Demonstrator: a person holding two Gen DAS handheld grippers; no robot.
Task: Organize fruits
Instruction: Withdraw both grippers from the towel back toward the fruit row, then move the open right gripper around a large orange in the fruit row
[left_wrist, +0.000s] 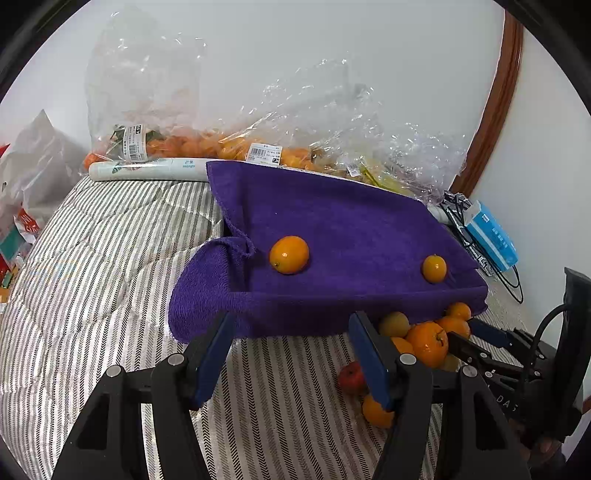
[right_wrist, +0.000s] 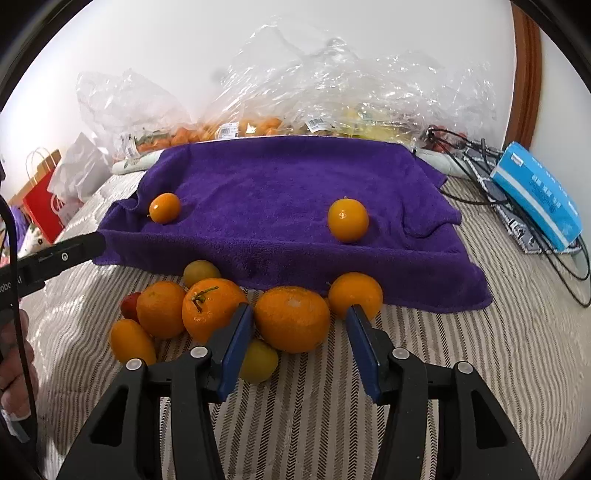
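Right gripper (right_wrist: 299, 325) spread, big orange (right_wrist: 291, 319) between its fingers; left gripper (left_wrist: 291, 354) spread, purple towel (left_wrist: 332, 229) ahead.

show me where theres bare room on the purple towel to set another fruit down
The purple towel is bare between its two small oranges, the left one and the right one, and across the strip behind them up to the plastic bags. It is crowded off the near edge, where the fruit pile sits on the striped cover.
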